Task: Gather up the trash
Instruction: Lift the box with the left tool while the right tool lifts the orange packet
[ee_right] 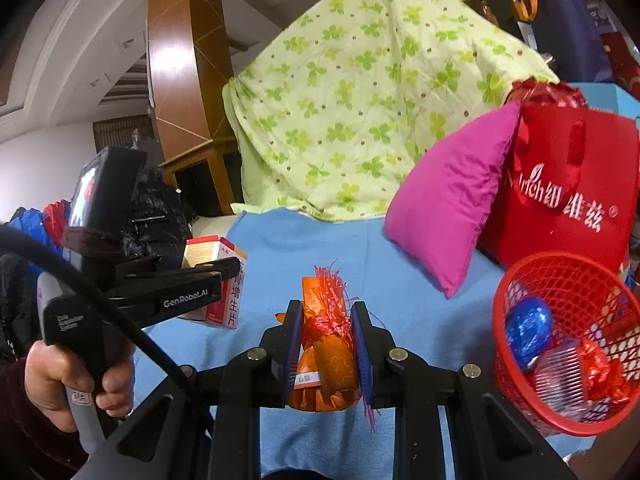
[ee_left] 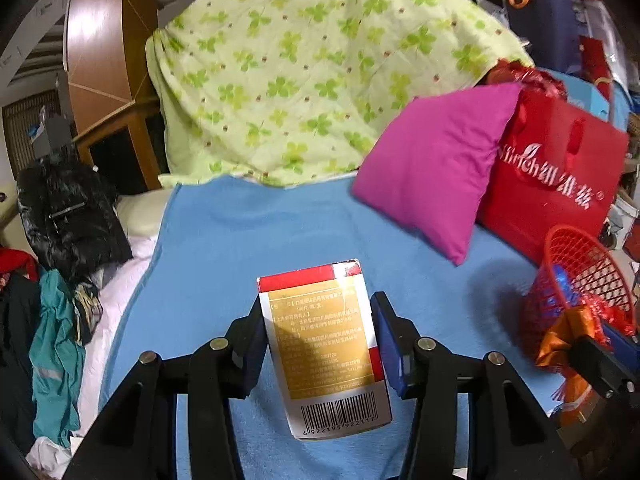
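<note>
Left wrist view: left hand-held gripper (ee_left: pixel 320 344) clamps a box (ee_left: pixel 326 348) above the blue bed (ee_left: pixel 240 232); right hand-held gripper (ee_right: pixel 327 354) squeezes an orange packet (ee_right: pixel 326 356), basket (ee_right: pixel 560 426) at three o'clock.

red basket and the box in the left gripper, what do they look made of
Red basket: looks like moulded plastic, an open lattice wall with a smooth, slightly glossy rim. Box: looks like printed cardboard with a coated, shiny face, given its sharp folded edges, barcode and glare.
</note>
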The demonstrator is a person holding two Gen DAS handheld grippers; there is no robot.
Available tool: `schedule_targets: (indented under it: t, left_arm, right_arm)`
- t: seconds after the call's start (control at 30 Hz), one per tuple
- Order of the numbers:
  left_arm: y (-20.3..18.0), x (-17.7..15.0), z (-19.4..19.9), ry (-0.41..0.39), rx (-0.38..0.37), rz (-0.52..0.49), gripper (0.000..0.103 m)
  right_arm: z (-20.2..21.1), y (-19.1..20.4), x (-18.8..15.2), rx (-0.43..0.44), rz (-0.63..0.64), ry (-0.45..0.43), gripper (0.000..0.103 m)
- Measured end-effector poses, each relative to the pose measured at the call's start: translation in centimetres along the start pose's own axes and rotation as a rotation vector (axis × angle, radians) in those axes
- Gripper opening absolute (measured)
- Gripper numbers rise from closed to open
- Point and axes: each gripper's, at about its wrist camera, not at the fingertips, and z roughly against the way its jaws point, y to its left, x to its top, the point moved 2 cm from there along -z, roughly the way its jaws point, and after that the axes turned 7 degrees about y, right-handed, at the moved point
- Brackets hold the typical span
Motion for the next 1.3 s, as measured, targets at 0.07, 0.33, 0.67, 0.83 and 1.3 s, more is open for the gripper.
schedule_targets:
  t: [0.07,0.33,0.67,0.83,1.3]
  left_arm:
    - [-0.2,0.2,1.1,-0.023,-0.002,-0.007,0.051]
    - [-0.4,0.3,3.6,-0.070,-0.008,-0.014,0.051]
    - [-0.1,0.0,5.0,-0.088,-0.009,-0.013,0.051]
    - [0.0,-0.3,5.3,-0.092,-0.008,-0.010,0.051]
    - [-0.5,-1.3,6.6,-0.108,-0.003,-0.018,0.051]
  right_arm:
    - [1.0,0.2,0.2,0.001,0.003,-0.017,0.026]
    - [3.1,1.1,0.7,0.002,0.015,-0.060,0.026]
    - [4.2,1.8,0.8,0.004,0.029,-0.082,0.026]
    - [4.9,2.2,0.7,0.003,0.035,-0.091,0.026]
    - [6.7,2.9,0.2,0.000,0.039,-0.108,0.026]
